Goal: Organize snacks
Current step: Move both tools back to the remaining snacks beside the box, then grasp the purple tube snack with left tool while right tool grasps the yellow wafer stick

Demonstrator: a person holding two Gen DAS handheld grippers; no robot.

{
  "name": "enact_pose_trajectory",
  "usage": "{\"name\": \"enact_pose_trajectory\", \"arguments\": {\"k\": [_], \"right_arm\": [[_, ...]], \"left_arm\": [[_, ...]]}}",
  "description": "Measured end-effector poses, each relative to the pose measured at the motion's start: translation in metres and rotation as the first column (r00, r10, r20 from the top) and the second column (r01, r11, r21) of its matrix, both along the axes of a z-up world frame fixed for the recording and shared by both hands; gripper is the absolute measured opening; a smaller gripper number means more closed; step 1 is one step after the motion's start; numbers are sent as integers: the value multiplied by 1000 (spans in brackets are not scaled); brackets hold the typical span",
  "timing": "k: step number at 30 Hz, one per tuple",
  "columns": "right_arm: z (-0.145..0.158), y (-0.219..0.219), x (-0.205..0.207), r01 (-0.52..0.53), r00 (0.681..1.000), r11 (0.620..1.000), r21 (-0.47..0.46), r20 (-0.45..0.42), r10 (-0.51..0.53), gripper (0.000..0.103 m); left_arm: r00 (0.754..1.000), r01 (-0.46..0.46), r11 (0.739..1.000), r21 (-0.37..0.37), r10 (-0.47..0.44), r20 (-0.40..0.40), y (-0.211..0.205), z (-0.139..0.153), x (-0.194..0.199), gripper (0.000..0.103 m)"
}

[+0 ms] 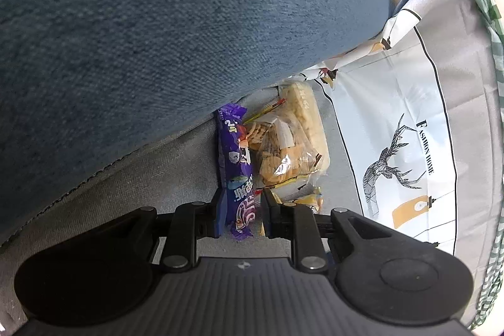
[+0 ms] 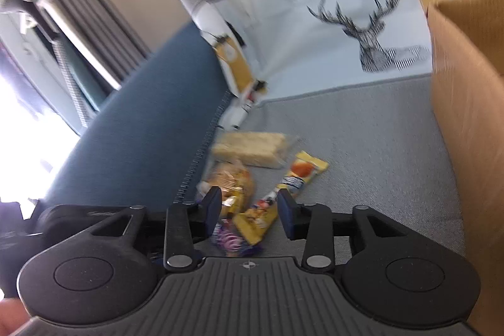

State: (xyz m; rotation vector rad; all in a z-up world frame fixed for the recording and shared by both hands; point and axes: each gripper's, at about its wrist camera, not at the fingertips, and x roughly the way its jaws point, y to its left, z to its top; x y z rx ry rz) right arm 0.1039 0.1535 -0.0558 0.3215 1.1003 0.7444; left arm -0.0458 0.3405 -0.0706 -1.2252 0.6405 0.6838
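We see left gripper (image 1: 242,211) clamped on long purple foil snack packet (image 1: 237,175), long axis pointing straight ahead between pads. Right gripper (image 2: 249,211) unclenched above yellow snack stick (image 2: 277,197), angled ahead-right.

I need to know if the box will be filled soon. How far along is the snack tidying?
Nothing looks put away yet; the inside of the brown cardboard box is hidden. In hand: the left gripper is shut on the purple foil snack packet; the right gripper, jaws open, hangs over the yellow wrapped bar. Left on the grey sofa seat: clear cracker bag and pale rice-cake pack.
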Motion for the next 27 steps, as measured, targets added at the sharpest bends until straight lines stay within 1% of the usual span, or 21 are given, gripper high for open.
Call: {"name": "enact_pose_trajectory", "arguments": {"k": [3, 4, 5, 6, 9, 10, 11, 14, 16, 18, 20, 21, 22, 24, 27], "right_arm": [[-15, 8, 9, 14, 999, 1000, -6, -49, -14, 46], [-20, 11, 11, 15, 998, 1000, -12, -61, -16, 50], [-25, 15, 13, 15, 997, 1000, -17, -72, -16, 52], [-30, 18, 15, 14, 996, 1000, -22, -84, -16, 52], [-40, 28, 19, 5, 994, 1000, -31, -111, -9, 53], [-43, 31, 19, 2, 993, 999, -35, -116, -6, 53], [-45, 34, 19, -3, 993, 999, -38, -119, -2, 53], [-50, 43, 19, -26, 993, 997, -68, -113, 18, 53], [-51, 46, 18, -39, 995, 996, -86, -91, 31, 52], [-50, 49, 17, -62, 997, 992, -106, -62, 55, 44], [-48, 52, 14, -83, 996, 987, -135, -21, 81, 26], [-47, 52, 13, -91, 996, 986, -143, -4, 91, 24], [-45, 51, 12, -89, 996, 984, -155, 14, 92, 18], [-42, 48, 12, -74, 996, 982, -174, 44, 83, 12], [-37, 42, 14, -52, 996, 982, -179, 67, 65, 10]], "left_arm": [[1000, -9, 1000, 17, 10, -14, -1, -1, 1, 24], [1000, -14, 1000, 20, 14, -16, -1, -1, 1, 25], [1000, -17, 1000, 24, 18, -13, -1, -1, 1, 26], [1000, -21, 999, 29, 21, -11, -1, -1, 2, 29], [999, -37, 998, 43, 38, -20, -1, -2, 4, 31], [999, -43, 998, 49, 44, -22, -2, -2, 4, 37], [999, -45, 997, 58, 47, -24, -2, -2, 5, 38], [998, -50, 996, 69, 53, -41, -1, -4, 10, 39], [998, -48, 996, 79, 51, -32, -1, -4, 13, 39], [998, -40, 995, 89, 44, -40, -2, -7, 17, 39], [997, -41, 995, 91, 46, -58, -2, -8, 20, 40], [997, -36, 995, 95, 43, -64, -2, -9, 22, 40], [997, -29, 995, 98, 36, -75, -2, -10, 24, 40], [996, -19, 995, 96, 27, -89, -2, -12, 28, 40], [995, 6, 995, 103, 4, -102, -3, -13, 34, 39]]}}
